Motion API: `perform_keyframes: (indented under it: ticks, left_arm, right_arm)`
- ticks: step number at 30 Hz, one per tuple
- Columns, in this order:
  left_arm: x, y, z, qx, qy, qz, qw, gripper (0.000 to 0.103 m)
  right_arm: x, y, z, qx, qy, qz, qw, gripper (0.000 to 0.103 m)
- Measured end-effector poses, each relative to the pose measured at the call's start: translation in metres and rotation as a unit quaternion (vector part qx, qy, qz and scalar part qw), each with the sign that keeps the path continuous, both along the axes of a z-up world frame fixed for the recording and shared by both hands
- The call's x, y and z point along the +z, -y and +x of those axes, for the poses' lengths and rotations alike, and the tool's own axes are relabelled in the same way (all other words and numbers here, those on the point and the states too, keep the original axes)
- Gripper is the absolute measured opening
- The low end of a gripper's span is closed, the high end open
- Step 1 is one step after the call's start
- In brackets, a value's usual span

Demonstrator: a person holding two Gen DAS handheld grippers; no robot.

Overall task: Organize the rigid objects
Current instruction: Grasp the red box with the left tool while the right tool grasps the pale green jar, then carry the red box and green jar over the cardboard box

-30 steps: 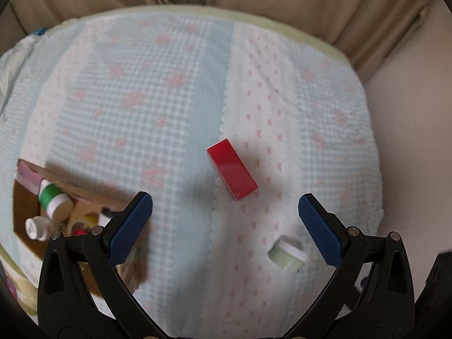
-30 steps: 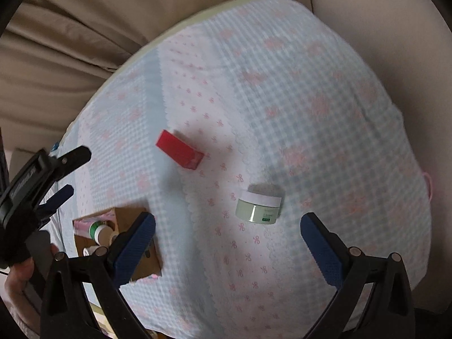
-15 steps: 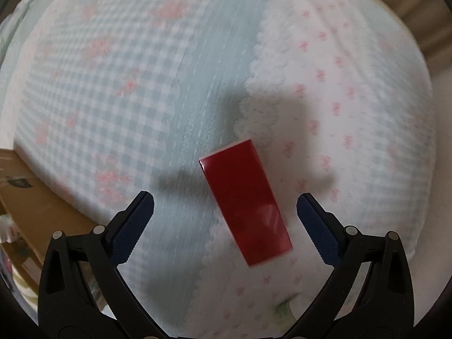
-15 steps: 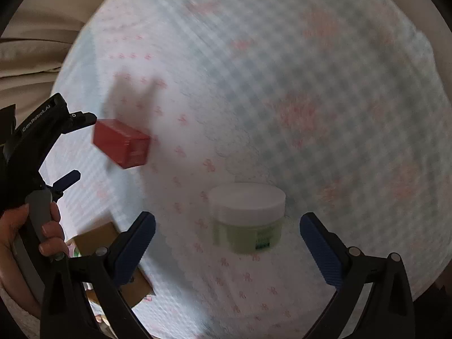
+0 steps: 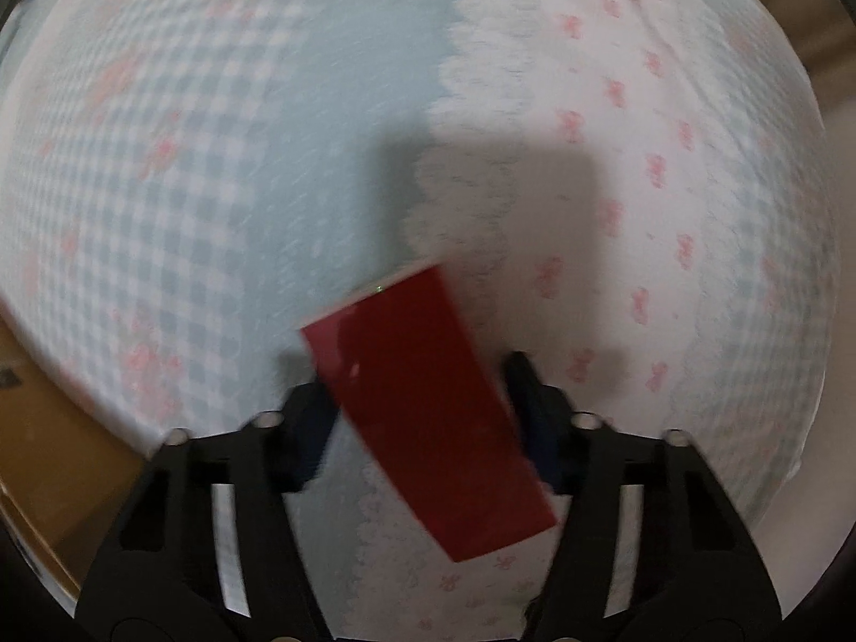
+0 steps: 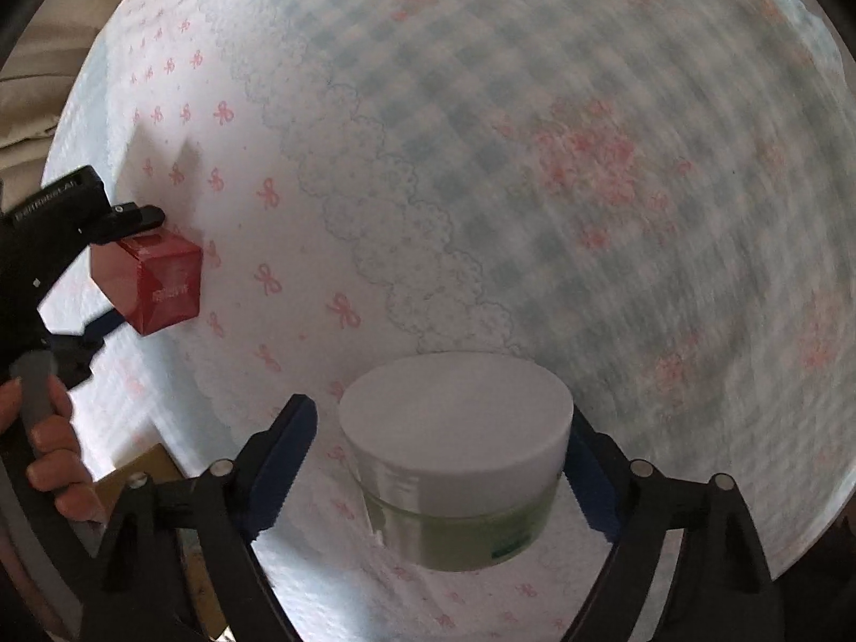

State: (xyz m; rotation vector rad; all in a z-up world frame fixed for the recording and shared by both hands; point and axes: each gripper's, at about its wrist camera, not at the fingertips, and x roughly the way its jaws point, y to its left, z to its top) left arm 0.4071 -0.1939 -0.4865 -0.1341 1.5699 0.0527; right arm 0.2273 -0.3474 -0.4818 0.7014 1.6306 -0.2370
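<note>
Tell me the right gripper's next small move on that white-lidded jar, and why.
Probably finish closing. The right gripper, whose jaws have just been closing, straddles the jar: one finger touches its side, while a gap shows at the other.

A home, most likely a bedroom: under the fingers spreads a soft bed cover (image 6: 481, 160) in pale blue gingham, pink bows and scalloped lace. Beige curtain folds (image 6: 27, 101) hang beyond its far edge, left of the fingers.

Both wrist views look steeply down, close over patterned cloth (image 5: 267, 160); shared: red box (image 6: 155, 283).
</note>
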Motion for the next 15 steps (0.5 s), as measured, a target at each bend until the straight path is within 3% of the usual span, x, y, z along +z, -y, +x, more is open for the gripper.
perform_keyframes:
  ticks: [2, 15]
  left_arm:
    - [0.000, 0.004, -0.002, -0.010, 0.002, 0.003, 0.9999, 0.053]
    - [0.038, 0.001, -0.037, -0.024, 0.027, -0.011, 0.9993, 0.046]
  right_arm:
    - [0.000, -0.002, -0.001, 0.003, -0.004, -0.012, 1.000, 0.066]
    - [0.018, 0.021, -0.012, -0.003, 0.012, -0.017, 1.000, 0.066]
